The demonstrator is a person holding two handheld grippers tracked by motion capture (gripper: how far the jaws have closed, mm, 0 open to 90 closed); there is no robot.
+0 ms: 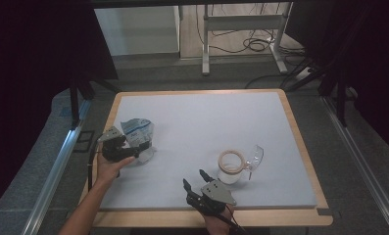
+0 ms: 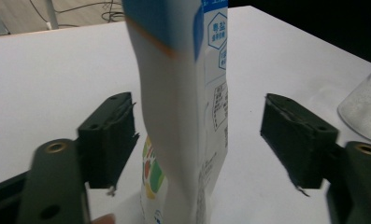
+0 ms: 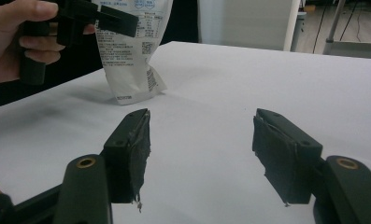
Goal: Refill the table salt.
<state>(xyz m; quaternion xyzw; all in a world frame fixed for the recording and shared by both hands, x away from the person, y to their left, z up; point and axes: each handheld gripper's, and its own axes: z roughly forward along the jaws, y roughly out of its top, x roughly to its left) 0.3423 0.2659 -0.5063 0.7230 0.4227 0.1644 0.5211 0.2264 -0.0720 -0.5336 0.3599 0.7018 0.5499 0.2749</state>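
The white pouch (image 1: 136,131) with blue print is standing upright on the counter (image 1: 202,117), well to the left of the tape roll (image 1: 231,164). The left claw (image 1: 135,152) is sitting around the pouch with its jaws spread — in the left gripper view the pouch (image 2: 183,116) is standing between the two pads, a clear gap on each side, neither pad pressing on it. The right claw (image 1: 194,178) is resting low, near the tape roll and just left of it, jaws standing apart with nothing between them. A clear plastic cup (image 1: 254,156) is lying just beside the tape roll, on its right.
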